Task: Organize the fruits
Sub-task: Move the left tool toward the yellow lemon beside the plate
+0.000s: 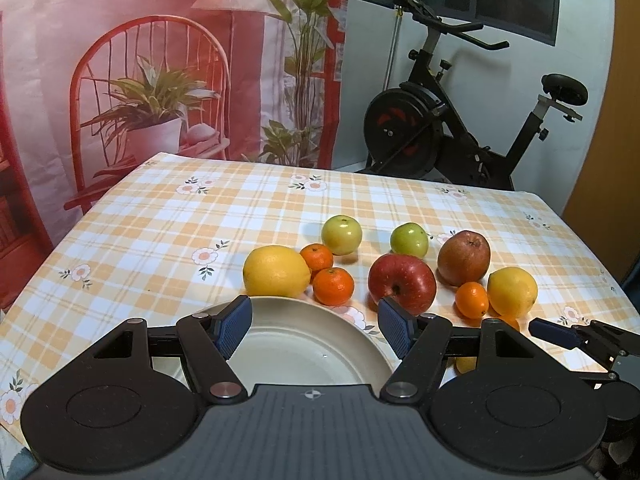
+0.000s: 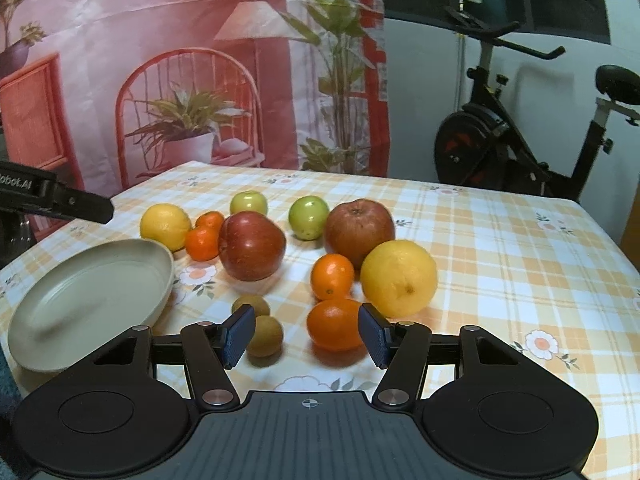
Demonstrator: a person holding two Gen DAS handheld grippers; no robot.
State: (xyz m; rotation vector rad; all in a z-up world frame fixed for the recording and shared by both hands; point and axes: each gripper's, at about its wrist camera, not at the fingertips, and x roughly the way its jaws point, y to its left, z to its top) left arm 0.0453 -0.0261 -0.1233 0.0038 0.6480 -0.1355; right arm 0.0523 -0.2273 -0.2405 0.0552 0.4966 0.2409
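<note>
Hovering low over the checked tablecloth (image 2: 500, 240), right gripper (image 2: 306, 334) with blue pads partly apart, nearest orange tangerine (image 2: 335, 324) and small brown fruit (image 2: 265, 336) both lying between them; right pad just beside the tangerine's skin, contact impossible to tell, nothing clearly gripped. Just behind, a second brown fruit (image 2: 251, 305), another glossy tangerine (image 2: 332, 276) and a big dimpled yellow citrus (image 2: 398, 278). Further back, a dark red apple (image 2: 252, 246), a duller red-brown apple (image 2: 359, 232), two small green apples (image 2: 309, 217) (image 2: 248, 202), two tangerines touching (image 2: 203, 243) (image 2: 211, 220), and a yellow lemon (image 2: 165, 226) at far left. Sitting left of the fruit, empty beige plate (image 2: 80, 300). Poised above that plate (image 1: 304, 344), left gripper (image 1: 314, 330), pads wide apart, holding nothing. Beyond the table, printed curtain (image 2: 180, 60) and exercise bike (image 2: 520, 140).
</note>
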